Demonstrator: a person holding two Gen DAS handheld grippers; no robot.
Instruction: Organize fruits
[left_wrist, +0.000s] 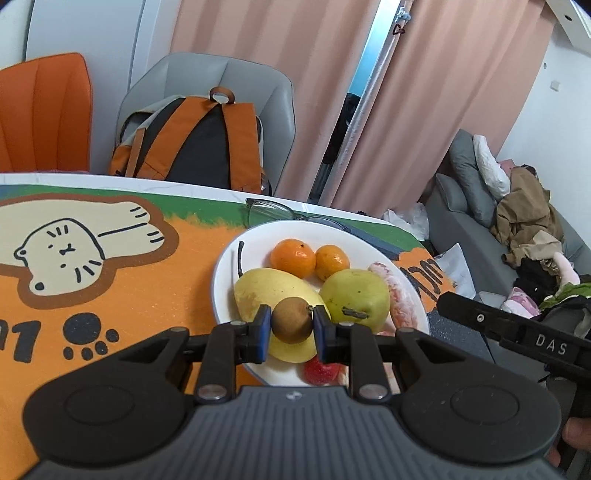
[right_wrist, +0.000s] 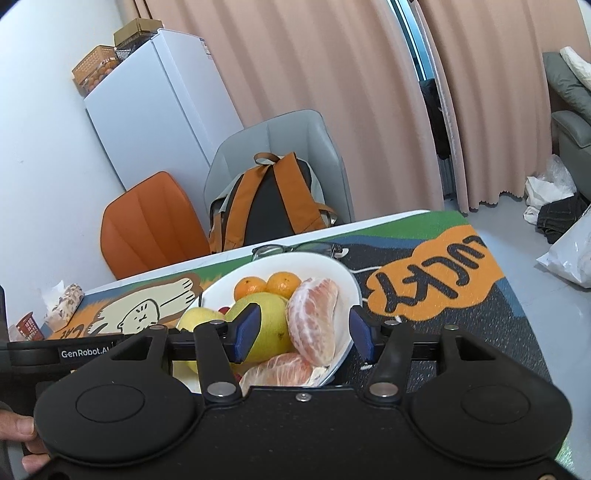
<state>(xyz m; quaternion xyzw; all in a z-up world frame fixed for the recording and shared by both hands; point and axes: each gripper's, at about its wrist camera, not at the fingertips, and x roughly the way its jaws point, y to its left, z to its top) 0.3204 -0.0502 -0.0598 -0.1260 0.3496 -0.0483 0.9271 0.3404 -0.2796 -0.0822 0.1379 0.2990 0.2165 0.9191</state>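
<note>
so left gripper (left_wrist: 291, 328) clamps 1 longan (left_wrist: 291, 320); right gripper (right_wrist: 301, 334) agape (2 oranges (left_wrist: 292, 257)).

Your left gripper's (left_wrist: 291, 330) body hides the near rim of the white plate (left_wrist: 221, 273) and most of a red fruit (left_wrist: 320, 371) you cannot identify. The yellow mango (left_wrist: 258, 291) is partly covered by the small brown fruit (left_wrist: 291, 320). In your right view, the lower pomelo segment (right_wrist: 275, 371) is cut off by the gripper housing, and the glasses (right_wrist: 280, 249) sit half behind the plate. Basket contents atop the fridge (right_wrist: 155, 110) are too small to tell.
</note>
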